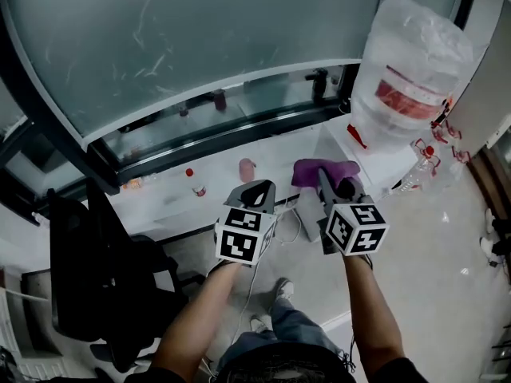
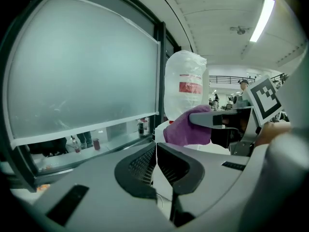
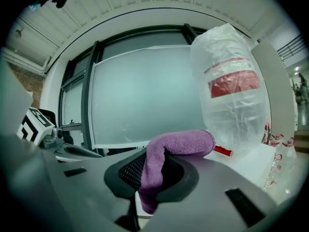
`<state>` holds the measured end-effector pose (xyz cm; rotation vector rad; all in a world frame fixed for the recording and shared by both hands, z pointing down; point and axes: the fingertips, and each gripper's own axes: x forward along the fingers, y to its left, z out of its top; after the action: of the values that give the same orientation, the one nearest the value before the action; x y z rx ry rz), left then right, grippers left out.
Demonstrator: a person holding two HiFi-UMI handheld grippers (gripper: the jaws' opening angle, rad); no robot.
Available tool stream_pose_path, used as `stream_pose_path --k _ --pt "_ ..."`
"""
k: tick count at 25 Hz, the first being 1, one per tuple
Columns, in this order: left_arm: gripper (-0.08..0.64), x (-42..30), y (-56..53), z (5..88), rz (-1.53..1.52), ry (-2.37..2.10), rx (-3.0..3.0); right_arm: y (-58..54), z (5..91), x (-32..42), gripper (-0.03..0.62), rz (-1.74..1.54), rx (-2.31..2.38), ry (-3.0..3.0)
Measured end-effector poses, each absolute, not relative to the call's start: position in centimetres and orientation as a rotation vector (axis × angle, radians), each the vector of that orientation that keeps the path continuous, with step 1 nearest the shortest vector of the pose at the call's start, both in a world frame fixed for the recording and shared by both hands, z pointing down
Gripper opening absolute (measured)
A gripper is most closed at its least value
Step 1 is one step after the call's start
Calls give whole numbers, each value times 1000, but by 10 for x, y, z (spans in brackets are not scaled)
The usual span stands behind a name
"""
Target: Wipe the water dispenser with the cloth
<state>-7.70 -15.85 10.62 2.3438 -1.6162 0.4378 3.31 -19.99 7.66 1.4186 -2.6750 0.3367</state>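
- Head view is showing the right gripper pinching a purple cloth and holding it up near the white dispenser. I cannot tell whether the cloth is touching it.
- Right gripper view is showing its jaws clamping the cloth, with a fold draping over the tips toward the bottle.
- The left gripper is hovering beside the right one, its jaws pressing together on nothing.
- The plastic-wrapped bottle is standing upright on the dispenser, next to the frosted window.
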Motion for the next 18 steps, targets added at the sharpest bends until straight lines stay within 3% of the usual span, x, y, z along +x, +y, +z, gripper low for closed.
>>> stream_pose_path --k 18 --pt "28 -82 -309 178 436 -1574 2361 -390 172 50 46 697 1746 -2587"
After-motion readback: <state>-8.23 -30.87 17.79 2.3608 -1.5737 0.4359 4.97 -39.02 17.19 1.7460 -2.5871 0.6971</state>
